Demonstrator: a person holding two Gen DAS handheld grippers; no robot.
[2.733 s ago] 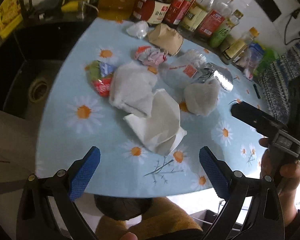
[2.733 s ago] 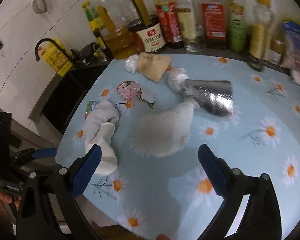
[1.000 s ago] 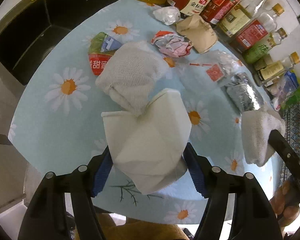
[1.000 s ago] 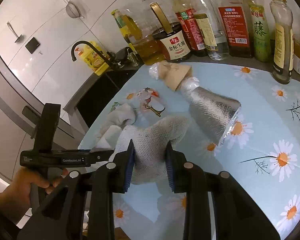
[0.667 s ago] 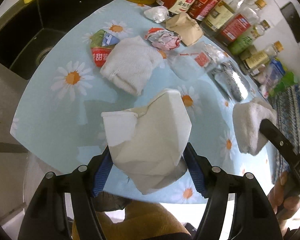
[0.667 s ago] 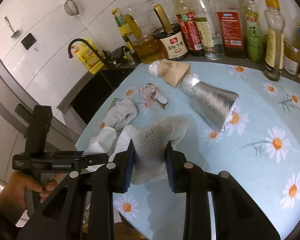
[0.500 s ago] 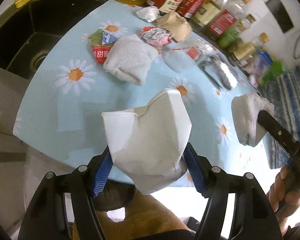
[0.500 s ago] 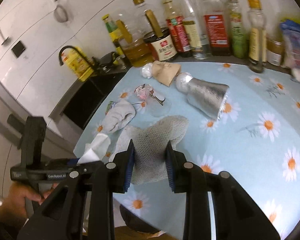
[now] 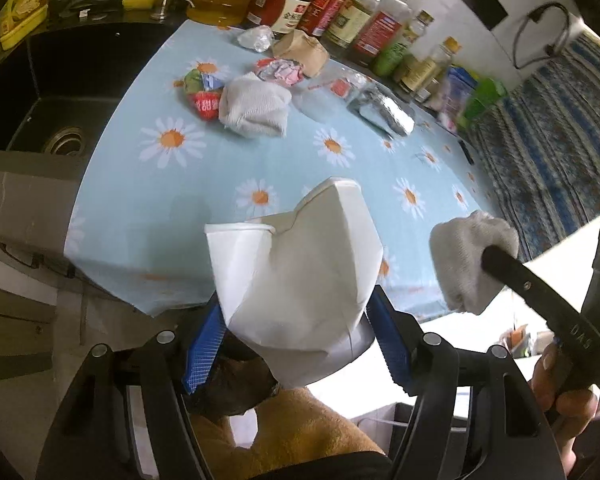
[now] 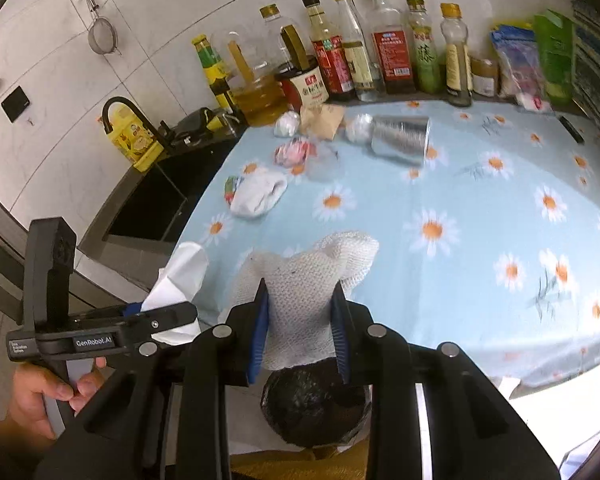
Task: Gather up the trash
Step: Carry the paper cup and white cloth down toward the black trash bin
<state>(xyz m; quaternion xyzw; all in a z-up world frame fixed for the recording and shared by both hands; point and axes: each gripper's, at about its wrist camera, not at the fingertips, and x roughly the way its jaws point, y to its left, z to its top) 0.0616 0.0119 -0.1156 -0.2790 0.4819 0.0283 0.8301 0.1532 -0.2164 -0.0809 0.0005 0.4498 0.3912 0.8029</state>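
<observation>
1. The left gripper (image 9: pixel 296 344) is clamped on a crushed white paper cup (image 9: pixel 296 276), its blue pads pressing the lower sides. The cup hangs off the near edge of the table (image 9: pixel 140 216), at about 6 o'clock in the left wrist view. The cup is already buckled, so I judge it could fold further and slide out of the pads.

2. The right gripper (image 10: pixel 300 332) is pinched narrow on a white mesh rag (image 10: pixel 308 300), also past the table edge. Only a fold is caught; the loose upper part could snag or the fold could pull free.

3. A black-lined bin (image 10: pixel 312 408) shows at 6 o'clock in the right wrist view, directly under the rag. The cup sits at 9 o'clock from the rag, off to the side of the bin, so letting go now would likely drop it on the floor.

4. The two grippers are close together; bringing both over the bin at once risks a knock.

5. More trash remains on the table at 12 o'clock: a second rag (image 9: pixel 256 110), wrappers (image 9: pixel 280 70) and a foil cup (image 10: pixel 400 140), near the bottles (image 10: pixel 392 56), which a careless reach could topple.
</observation>
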